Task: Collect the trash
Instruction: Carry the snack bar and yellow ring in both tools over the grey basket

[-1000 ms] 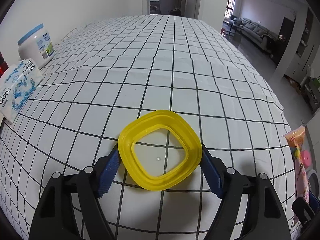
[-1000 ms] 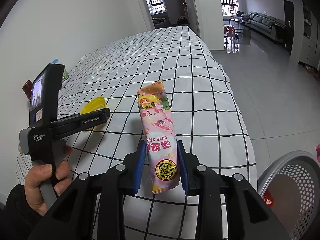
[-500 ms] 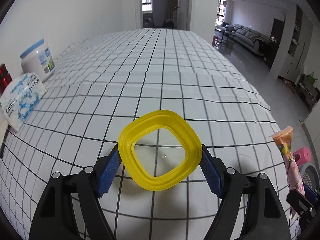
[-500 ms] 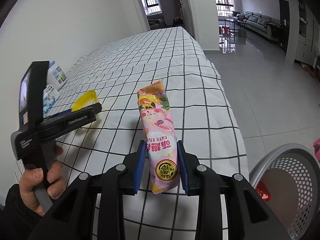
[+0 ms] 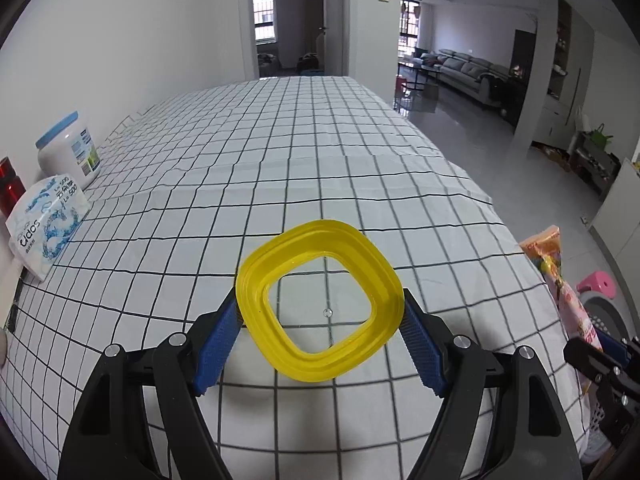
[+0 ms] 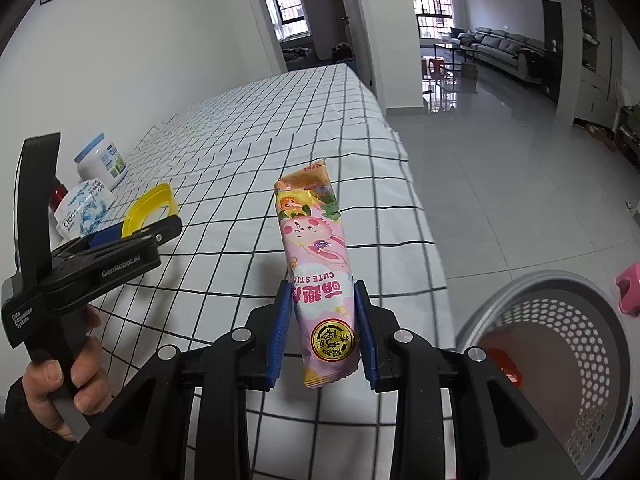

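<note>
Sitting low at the right, beside the checked tablecloth (image 6: 248, 168), a grey perforated basket (image 6: 560, 320), now looming larger and nearer than a second ago, with something red already lying inside. Meaning, probably: both pieces of trash being carried off the table toward the drop. Gripping a pink snack wrapper (image 6: 320, 272) upright between blue pads, the right gripper (image 6: 322, 336), printed with a cartoon rabbit, crinkled, hanging over the table edge. Pinching a yellow squarish plastic ring (image 5: 319, 300) by its sides, the left gripper (image 5: 320, 344), lifted higher above the cloth than before; ring thin, ridged, hollow.
</note>
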`<state>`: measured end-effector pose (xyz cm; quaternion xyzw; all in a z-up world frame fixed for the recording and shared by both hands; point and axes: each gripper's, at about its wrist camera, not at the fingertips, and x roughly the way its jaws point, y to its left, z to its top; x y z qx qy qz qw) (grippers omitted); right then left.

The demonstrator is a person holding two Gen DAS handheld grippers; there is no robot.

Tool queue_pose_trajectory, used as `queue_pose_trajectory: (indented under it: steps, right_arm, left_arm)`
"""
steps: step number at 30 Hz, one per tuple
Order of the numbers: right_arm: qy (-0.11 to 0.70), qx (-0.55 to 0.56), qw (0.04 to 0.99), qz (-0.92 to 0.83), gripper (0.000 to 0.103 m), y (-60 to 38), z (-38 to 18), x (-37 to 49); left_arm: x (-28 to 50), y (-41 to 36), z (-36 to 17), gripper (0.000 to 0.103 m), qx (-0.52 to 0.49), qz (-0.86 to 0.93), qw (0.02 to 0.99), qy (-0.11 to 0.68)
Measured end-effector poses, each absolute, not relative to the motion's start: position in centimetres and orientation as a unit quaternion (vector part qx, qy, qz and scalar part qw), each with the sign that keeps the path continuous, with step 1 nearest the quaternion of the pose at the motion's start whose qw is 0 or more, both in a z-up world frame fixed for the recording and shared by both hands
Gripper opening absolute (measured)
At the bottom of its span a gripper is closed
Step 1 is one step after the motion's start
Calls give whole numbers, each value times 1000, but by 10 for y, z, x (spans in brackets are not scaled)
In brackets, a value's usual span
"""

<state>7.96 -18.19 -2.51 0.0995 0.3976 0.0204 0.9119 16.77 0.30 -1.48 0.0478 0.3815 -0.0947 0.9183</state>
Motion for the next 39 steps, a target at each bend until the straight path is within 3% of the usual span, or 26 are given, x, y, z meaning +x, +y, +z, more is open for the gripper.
queue_pose_trajectory:
  steps: [39]
  right_arm:
    - [358,183,909,-112,30,-338,-33,-63]
  left_arm:
    - [53,-180,5,74,101,-278,886,357]
